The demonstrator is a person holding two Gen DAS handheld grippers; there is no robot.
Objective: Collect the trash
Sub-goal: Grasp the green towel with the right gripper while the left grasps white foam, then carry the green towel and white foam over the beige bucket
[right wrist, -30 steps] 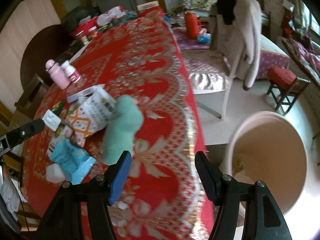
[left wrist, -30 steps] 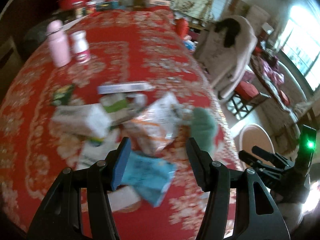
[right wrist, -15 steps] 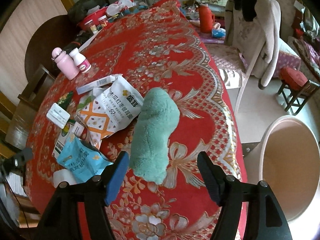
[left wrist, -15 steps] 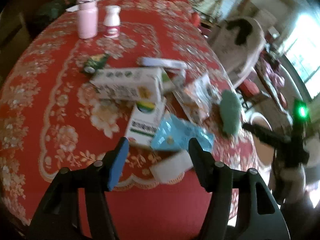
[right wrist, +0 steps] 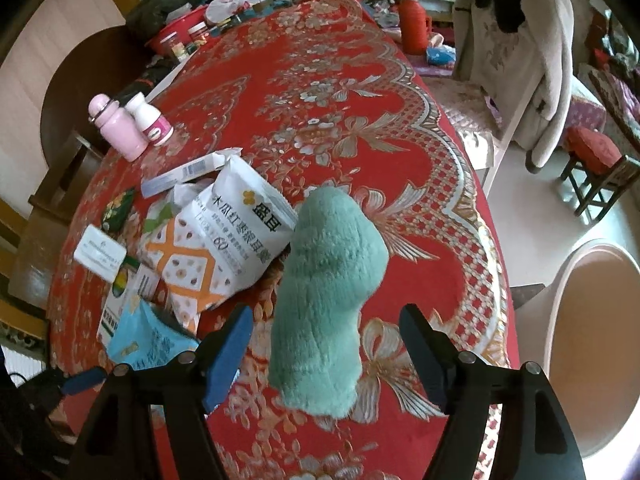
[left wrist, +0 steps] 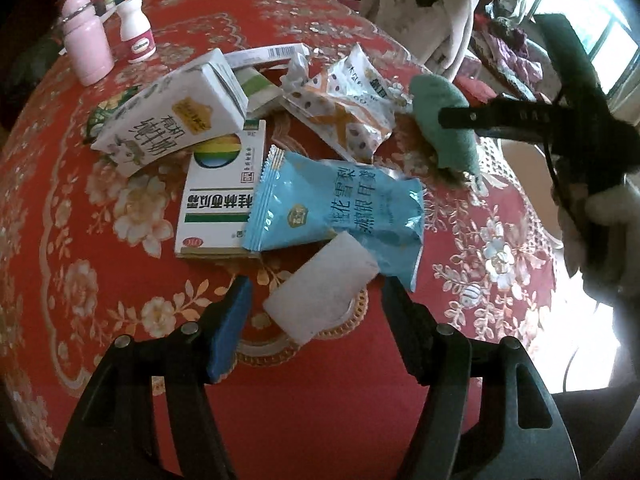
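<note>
Red-clothed counter litter looks light: the left gripper, fingers apart, straddles a stiff white block; the right gripper, fingers opening, brackets a soft green cloth, best pinched mid-body.

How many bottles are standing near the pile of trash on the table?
2. The pink bottle stands behind the pile, and the white bottle is right beside it. The jars at the table's far end were not counted.

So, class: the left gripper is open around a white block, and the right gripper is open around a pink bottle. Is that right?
Not quite. The left gripper does frame the white block, its jaws open. The right gripper, its jaws opening, frames the green plush, not the pink bottle, as the right wrist view shows.
</note>
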